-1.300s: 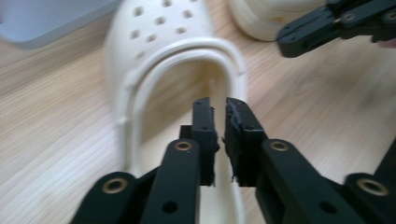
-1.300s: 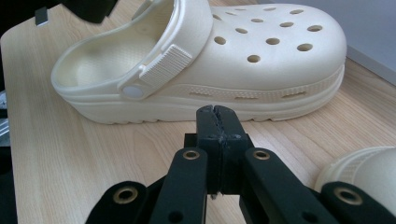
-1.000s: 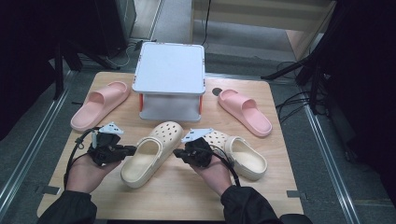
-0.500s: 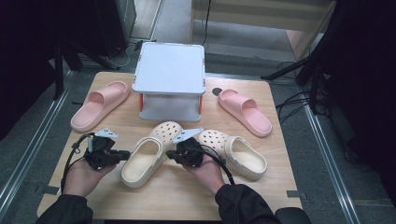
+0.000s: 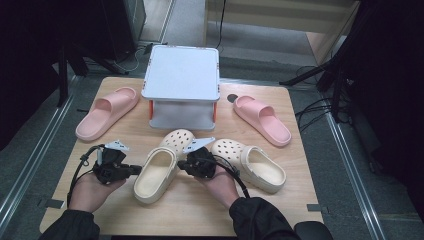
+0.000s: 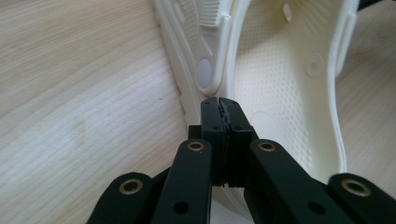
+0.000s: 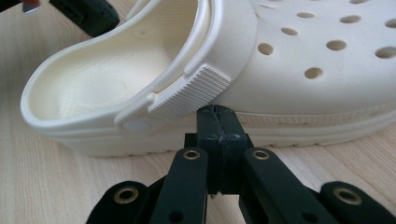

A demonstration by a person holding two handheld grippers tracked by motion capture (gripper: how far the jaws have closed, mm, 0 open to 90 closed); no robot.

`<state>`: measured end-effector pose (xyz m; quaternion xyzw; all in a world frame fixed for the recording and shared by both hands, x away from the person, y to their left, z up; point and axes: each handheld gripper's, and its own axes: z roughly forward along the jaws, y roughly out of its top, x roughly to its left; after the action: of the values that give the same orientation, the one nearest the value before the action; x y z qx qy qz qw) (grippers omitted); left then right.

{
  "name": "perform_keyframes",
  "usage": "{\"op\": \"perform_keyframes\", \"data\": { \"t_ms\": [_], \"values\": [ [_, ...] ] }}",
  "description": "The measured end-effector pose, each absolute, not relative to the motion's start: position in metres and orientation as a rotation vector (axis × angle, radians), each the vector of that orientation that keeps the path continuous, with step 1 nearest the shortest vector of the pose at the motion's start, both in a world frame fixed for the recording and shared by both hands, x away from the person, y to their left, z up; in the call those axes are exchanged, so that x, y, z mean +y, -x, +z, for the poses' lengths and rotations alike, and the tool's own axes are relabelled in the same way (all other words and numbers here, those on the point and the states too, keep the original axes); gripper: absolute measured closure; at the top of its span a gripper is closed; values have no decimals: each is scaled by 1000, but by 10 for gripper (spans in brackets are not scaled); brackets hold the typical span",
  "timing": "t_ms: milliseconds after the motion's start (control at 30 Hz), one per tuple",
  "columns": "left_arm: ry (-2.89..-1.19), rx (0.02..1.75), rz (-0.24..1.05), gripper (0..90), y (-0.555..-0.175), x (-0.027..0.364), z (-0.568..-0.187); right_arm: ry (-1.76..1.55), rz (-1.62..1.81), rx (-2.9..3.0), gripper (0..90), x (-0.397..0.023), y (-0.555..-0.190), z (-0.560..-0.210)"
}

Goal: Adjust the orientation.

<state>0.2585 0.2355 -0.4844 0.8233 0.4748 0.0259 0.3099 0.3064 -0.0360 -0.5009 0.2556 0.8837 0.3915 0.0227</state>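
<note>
1. Both tools flank the same cream clog [image 5: 156,172], which lies on the wooden table [image 5: 280,197] in front of the white box stand [image 5: 182,82], heel toward the person and toe touching or just short of the second cream clog [image 5: 247,165].
2. The left gripper [image 5: 134,170] has its jaws pressed together with nothing between them; they have just finished closing. In the left gripper view the tips [image 6: 219,103] sit at the clog's outer rim [image 6: 194,88], beside the strap rivet [image 6: 204,73].
3. The right gripper [image 5: 186,165] is likewise fully closed and empty, its tips [image 7: 215,112] against or just short of the clog's side wall [image 7: 299,100], below the ribbed strap end [image 7: 189,93]; I cannot tell whether they touch.
4. Risk: with both jaw pairs closed, the clog can only be squeezed or nudged from 2 sides. An uneven push would likely spin it or slide it into its neighbour.
5. Risk: the left tips sit high on the rim, so pressing there could tip the soft shoe or ride up over its edge.
6. Risk: a lift from such a pinch would probably drop the shoe, since neither tool holds any part of it.
7. Pose: both forearms enter from the near edge, each hand [image 5: 90,192] cupped under its tool, the tools held low and roughly level, pointing inward at each other across the shoe.
8. Two pink slides [image 5: 105,112] [image 5: 262,120] lie well apart at the far corners, out of harm's way.
</note>
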Motion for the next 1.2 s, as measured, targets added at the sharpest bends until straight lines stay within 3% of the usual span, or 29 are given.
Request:
{"op": "perform_keyframes", "data": {
  "t_ms": [867,1033,1200],
  "values": [
    [-2168,1131,-68,889,-251,211,-487,-854,1205,2707,900,-52,-316,-502],
    [-2140,1161,-37,775,-250,219,-482,-864,1217,2702,883,-55,-316,-498],
    [-2076,1191,-1,642,-254,233,-475,-808,1293,2705,771,-68,-307,-482]
  ]
}}
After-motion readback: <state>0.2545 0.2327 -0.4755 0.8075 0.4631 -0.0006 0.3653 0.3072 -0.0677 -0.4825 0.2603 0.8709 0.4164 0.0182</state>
